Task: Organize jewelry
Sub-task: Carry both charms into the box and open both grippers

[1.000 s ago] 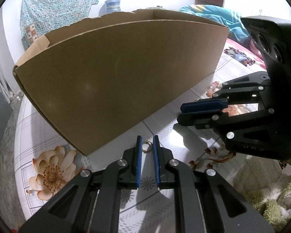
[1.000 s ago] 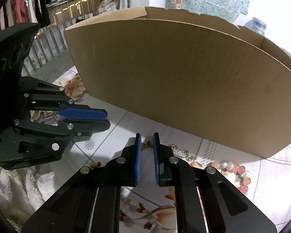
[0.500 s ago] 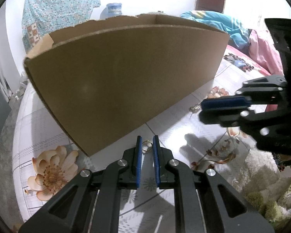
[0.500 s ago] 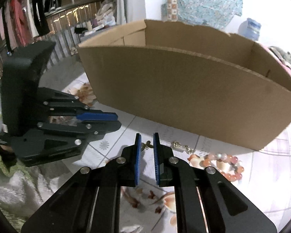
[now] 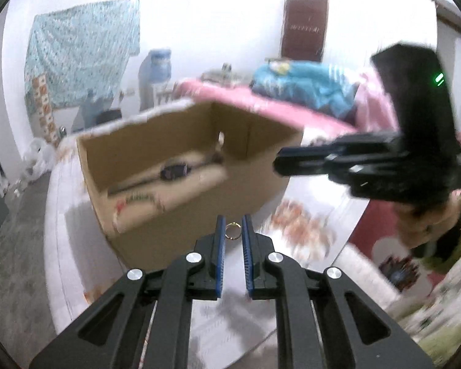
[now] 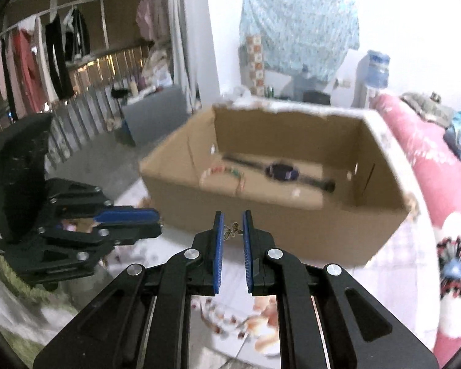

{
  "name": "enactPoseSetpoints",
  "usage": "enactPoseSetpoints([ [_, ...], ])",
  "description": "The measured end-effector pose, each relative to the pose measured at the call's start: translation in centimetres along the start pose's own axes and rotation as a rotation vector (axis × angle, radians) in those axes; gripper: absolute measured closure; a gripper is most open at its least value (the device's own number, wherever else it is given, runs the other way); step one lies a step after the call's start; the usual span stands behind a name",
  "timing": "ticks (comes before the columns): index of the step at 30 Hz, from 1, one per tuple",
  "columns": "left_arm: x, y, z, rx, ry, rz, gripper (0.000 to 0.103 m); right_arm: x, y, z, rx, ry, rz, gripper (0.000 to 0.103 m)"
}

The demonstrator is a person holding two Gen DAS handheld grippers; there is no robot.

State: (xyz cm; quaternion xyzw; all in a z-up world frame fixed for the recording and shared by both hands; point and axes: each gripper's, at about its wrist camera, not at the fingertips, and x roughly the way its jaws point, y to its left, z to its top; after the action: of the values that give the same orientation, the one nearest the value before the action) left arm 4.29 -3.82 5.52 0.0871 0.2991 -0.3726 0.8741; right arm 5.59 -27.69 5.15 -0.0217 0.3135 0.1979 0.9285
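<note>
The left gripper [image 5: 233, 230] is pinching a small gold ring [image 5: 232, 231] right at its tips, jaws drawn in close with the blue pads [image 5: 220, 240] pressing on either side of the hoop. Over on the other side, the right gripper [image 6: 233, 230] is doing much the same, jaws nearly together and clamping a little gold butterfly-shaped piece [image 6: 233, 230] (an earring or a charm, too small to tell which).

Both tools are hanging above the near wall of the open cardboard box [image 5: 181, 215], which is sitting on the floral tablecloth [image 6: 393, 264]. In the left wrist view the box is filling the 11 o'clock stretch, and the right gripper is showing at 3 o'clock, blurred, with a green light on its body. In the right wrist view the box is lying at 12 to 1 o'clock and the left gripper is sitting at 9 o'clock.

Inside the box a dark wristwatch [image 6: 281, 170] is lying flat along the floor, and a string of coloured beads [image 6: 224, 173] is resting just to its left. More beads are blurring on the cloth at 6 o'clock.
</note>
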Motion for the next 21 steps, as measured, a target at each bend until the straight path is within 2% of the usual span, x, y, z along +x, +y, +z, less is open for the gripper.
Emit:
enactPoseSetpoints([
  [2, 0.0, 0.7, 2.4, 0.003, -0.008, 0.013, 0.093, 0.7, -1.0, 2.0, 0.024, 0.006, 0.0, 0.093],
  [4, 1.2, 2.2, 5.0, -0.022, 0.024, 0.002, 0.093, 1.7, -2.1, 3.5, 0.045, 0.027, -0.001, 0.093],
  [6, 2.7, 3.7, 6.6, -0.046, 0.063, -0.017, 0.093, 3.6, -3.8, 4.8, 0.098, 0.088, -0.004, 0.093],
  [9, 7.5, 6.3, 8.9, -0.111, 0.199, -0.072, 0.093, 6.8, -6.2, 5.8, 0.165, 0.197, -0.043, 0.093],
  [10, 9.8, 7.3, 9.6, -0.161, 0.274, -0.086, 0.093, 7.8, -6.8, 5.8, 0.171, 0.227, -0.071, 0.093],
  [12, 13.3, 8.3, 10.4, -0.204, 0.366, -0.123, 0.093, 9.5, -8.1, 5.7, 0.185, 0.285, -0.095, 0.093],
  [16, 17.8, 8.9, 10.2, -0.229, 0.499, -0.127, 0.092, 11.7, -10.0, 5.2, 0.205, 0.364, -0.102, 0.093],
  [21, 21.3, 9.6, 10.0, -0.285, 0.607, -0.111, 0.092, 11.4, -10.3, 5.2, 0.183, 0.373, -0.112, 0.087],
])
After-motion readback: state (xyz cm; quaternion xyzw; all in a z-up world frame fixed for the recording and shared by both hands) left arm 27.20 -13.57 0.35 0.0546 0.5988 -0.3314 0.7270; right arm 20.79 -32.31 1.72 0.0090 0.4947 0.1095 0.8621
